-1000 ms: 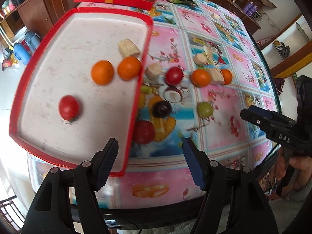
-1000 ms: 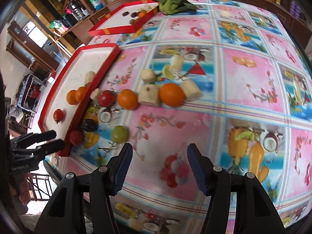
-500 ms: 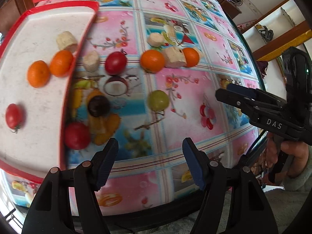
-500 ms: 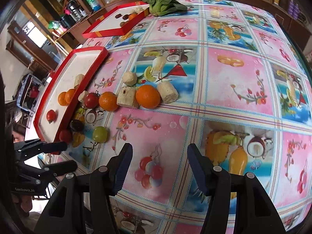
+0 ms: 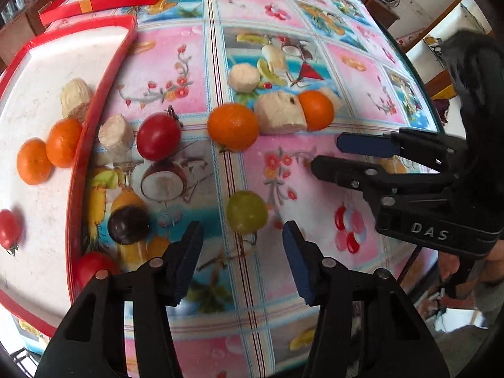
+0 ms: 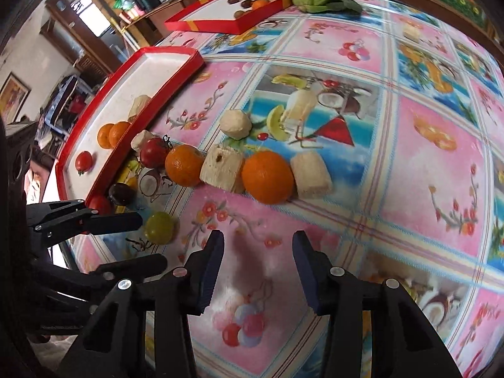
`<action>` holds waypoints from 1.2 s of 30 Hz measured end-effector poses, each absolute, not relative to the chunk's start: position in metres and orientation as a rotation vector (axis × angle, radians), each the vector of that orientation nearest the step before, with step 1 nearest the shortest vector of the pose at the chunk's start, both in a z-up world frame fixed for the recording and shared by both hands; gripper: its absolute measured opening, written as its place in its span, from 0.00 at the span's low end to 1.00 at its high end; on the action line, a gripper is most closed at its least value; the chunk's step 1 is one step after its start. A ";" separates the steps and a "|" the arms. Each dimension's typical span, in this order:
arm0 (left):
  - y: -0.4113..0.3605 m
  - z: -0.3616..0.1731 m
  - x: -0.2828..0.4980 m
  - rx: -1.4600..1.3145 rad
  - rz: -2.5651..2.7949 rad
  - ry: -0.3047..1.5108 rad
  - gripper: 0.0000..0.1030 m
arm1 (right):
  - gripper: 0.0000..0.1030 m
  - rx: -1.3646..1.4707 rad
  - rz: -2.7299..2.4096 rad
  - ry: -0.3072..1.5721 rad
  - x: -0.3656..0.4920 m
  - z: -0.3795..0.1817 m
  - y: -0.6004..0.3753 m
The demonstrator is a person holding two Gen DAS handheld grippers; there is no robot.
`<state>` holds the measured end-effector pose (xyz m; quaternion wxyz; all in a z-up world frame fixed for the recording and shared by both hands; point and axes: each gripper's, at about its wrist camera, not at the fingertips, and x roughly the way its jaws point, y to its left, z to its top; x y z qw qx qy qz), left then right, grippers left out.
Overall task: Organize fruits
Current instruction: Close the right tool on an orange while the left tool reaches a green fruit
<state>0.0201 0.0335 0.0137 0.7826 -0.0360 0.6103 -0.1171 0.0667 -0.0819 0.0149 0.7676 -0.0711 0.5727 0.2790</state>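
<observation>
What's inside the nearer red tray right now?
The nearer red tray holds two oranges, one small tomato and a pale cut chunk. Its near corner falls outside the left wrist view, so anything there is unseen.

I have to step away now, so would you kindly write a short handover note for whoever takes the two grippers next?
Left gripper: jaws have just been closing, nothing between the pads; it points down at the green grape.
Right gripper: jaws also just closing, empty, over bare tablecloth.
Done: two oranges, a cherry tomato and a pale chunk lie in the near red tray.
Left: grape, two oranges, tomatoes, dark plum and pale chunks are on the cloth.
</observation>
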 end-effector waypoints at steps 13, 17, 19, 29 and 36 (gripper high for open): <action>0.041 0.014 0.023 -0.108 -0.192 1.328 0.41 | 0.43 -0.284 0.688 1.192 0.093 0.015 -0.065; 0.038 0.014 0.029 -0.107 -0.175 1.336 0.41 | 0.42 -0.303 0.724 1.182 0.100 0.016 -0.064; 0.035 0.014 0.030 -0.104 -0.161 1.338 0.41 | 0.42 -0.318 0.741 1.171 0.100 0.017 -0.065; 0.032 0.013 0.021 -0.136 -0.099 1.353 0.37 | 0.44 -0.365 0.826 1.142 0.111 0.020 -0.063; 0.035 0.013 0.022 -0.130 -0.123 1.342 0.37 | 0.39 -0.340 0.815 1.131 0.112 0.023 -0.056</action>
